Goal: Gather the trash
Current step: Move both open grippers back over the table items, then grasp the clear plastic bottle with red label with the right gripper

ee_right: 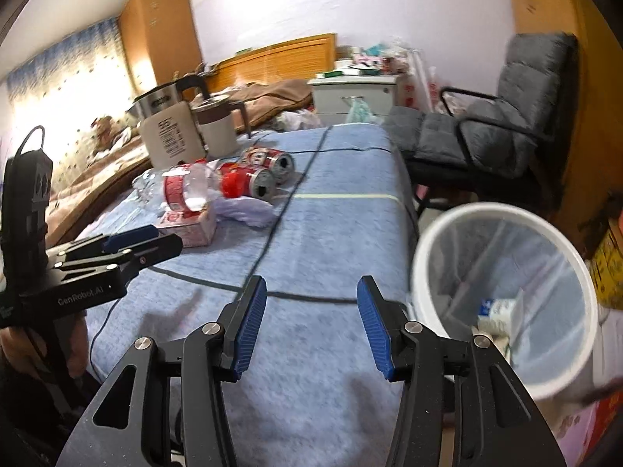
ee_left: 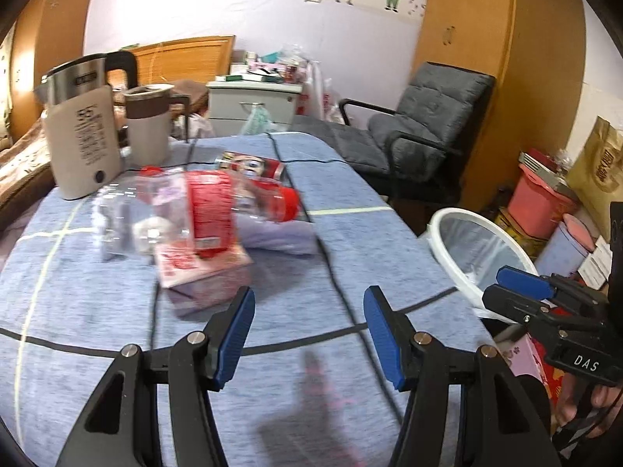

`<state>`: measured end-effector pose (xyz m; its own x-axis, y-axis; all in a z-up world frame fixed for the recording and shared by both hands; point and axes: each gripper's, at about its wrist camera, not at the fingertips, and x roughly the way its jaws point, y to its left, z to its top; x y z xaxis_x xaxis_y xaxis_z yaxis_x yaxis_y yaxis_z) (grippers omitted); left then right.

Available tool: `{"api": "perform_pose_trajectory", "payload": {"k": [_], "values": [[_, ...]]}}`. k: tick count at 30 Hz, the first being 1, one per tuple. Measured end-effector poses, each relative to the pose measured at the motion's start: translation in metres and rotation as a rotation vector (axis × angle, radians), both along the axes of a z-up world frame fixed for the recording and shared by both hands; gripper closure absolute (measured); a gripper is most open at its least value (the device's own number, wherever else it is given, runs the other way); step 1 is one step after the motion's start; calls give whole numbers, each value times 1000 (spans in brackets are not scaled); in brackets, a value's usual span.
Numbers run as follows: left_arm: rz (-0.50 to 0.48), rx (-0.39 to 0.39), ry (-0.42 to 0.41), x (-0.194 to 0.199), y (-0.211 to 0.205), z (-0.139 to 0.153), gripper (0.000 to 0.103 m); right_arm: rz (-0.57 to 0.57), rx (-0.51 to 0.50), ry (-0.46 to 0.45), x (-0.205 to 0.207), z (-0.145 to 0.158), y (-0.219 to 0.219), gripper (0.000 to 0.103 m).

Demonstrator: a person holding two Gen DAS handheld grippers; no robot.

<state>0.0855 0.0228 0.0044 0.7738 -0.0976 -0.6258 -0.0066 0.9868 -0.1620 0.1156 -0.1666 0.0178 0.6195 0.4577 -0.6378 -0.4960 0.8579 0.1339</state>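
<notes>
- Left hand-held gripper (ee_left: 307, 330) spread, holding nothing, above the blue worktop (ee_left: 296, 389).
- Right hand-held gripper (ee_right: 311, 327) spread too, beside the white bin (ee_right: 502, 299).
- Bottle (ee_left: 187, 210), cans (ee_right: 268, 165) and carton (ee_left: 202, 264) lie clustered mid-worktop.

Clear bottle (ee_left: 187, 210) lying atop pink carton (ee_left: 202, 262)

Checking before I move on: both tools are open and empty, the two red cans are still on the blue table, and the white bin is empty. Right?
Not quite: the white bin already holds a small white and blue carton, as the right wrist view shows. The rest stands: left tool and right tool are open and empty, and both red cans lie on the blue table.
</notes>
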Motion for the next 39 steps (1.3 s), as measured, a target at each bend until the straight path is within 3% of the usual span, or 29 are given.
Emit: {"api": "perform_pose_trajectory", "payload": {"k": [14, 23, 30, 39], "values": [[158, 15, -7, -10, 69, -3, 42, 175, -84, -67, 38, 1, 76, 53], [199, 5, -21, -1, 98, -1, 39, 176, -74, -26, 57, -7, 97, 53], [88, -57, -32, 17, 95, 2, 37, 142, -83, -10, 56, -13, 85, 53], [-196, -140, -38, 1, 35, 11, 36, 49, -47, 17, 56, -15, 49, 53]]}}
